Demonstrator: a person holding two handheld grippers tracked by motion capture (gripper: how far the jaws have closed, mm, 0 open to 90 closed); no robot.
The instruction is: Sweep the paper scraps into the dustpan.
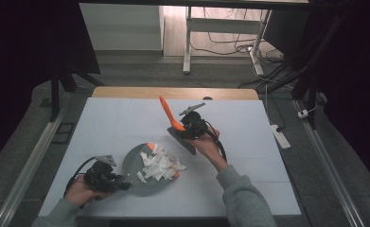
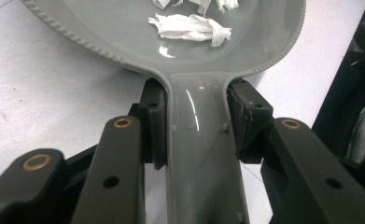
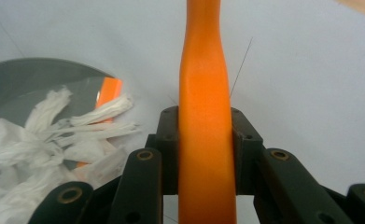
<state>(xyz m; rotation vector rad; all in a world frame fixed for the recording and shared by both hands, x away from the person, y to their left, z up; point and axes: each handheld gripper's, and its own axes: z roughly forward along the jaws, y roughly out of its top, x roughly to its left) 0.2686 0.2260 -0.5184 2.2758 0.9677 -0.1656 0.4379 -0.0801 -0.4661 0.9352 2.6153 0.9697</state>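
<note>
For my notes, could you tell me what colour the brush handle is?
Bright orange; the brush handle shows best in the right gripper view.

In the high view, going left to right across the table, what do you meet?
left gripper → grey dustpan → white paper scraps → orange brush → right gripper

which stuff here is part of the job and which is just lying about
In use:
grey plastic dustpan, clamped by left gripper
orange-handled brush, clamped by right gripper
torn white paper scraps

Lying about:
white power strip on the floor
white desk frame behind
</note>
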